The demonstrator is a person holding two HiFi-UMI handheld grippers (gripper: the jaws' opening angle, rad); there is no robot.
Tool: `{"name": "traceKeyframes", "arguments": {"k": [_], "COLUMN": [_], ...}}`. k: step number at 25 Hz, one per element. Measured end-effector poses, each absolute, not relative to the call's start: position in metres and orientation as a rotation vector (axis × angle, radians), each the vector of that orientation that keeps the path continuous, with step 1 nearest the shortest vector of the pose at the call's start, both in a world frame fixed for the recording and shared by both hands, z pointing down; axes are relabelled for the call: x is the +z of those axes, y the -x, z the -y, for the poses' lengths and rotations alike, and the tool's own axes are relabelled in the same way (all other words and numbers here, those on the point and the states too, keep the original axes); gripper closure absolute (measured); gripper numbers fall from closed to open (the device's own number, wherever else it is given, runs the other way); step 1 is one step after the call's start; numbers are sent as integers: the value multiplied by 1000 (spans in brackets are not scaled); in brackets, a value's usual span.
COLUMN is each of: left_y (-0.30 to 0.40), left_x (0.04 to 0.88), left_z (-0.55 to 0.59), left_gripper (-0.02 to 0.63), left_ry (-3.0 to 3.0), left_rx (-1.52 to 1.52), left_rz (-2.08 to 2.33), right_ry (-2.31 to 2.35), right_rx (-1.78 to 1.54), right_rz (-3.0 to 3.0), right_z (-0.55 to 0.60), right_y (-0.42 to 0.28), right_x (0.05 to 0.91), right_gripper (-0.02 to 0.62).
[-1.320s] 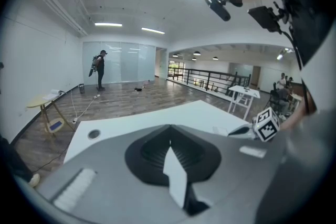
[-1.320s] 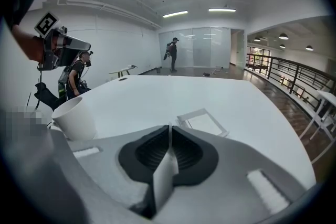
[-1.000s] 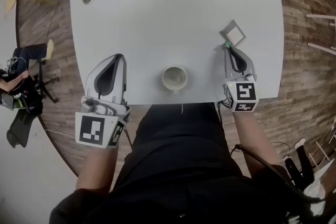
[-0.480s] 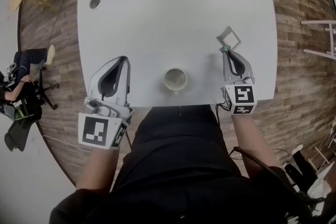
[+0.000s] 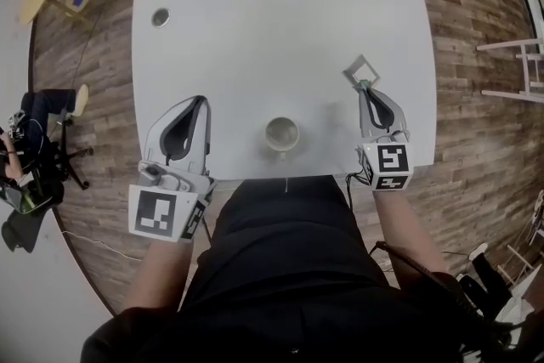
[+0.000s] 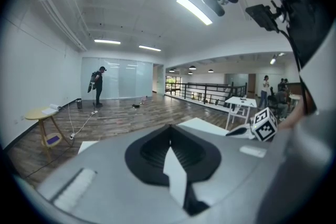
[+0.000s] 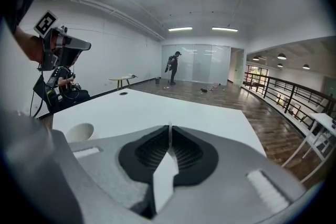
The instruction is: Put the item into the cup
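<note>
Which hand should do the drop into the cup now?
Right. The right tool is shut on the flat square item, held right of the cup. The left tool is shut on nothing.

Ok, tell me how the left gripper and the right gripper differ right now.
The right gripper is shut on a thin square item at its tips; the left gripper is shut on nothing. The left gripper sits left of the cup, the right gripper right of it. Both point away from the person over the white table.
</note>
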State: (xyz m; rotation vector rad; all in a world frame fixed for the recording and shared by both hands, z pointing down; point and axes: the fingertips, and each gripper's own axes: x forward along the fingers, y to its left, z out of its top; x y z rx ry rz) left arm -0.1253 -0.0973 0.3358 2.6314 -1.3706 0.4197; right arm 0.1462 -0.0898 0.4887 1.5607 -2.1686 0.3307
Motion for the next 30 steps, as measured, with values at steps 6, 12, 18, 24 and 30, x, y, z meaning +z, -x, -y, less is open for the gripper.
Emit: {"name": "traceKeyframes", "arguments": {"k": [6,12,18,24,30], "left_y": [127,130,139,137,138], "left_x": [327,321,319,311,301], "left_z": [104,103,99,98,98], "left_gripper": [607,607,607,607,607], "left_ry": [-2659,-2681,-2691,-2721,-2749], "left_rx": [381,352,339,301,270], "left_rz": [1375,1384,1394,1386,1387], "right_ry": [-1578,-1593,-1618,-1627,-1641], "right_rx": [296,247,208,160,133], "right_rz": [2171,2185,2194,2219,2218], "right_z": [96,95,97,96,95], "right_y": [-147,-149,-148,-144,-143], "right_x": [473,458,445,429,417], "right_gripper": [577,577,577,577,577]}}
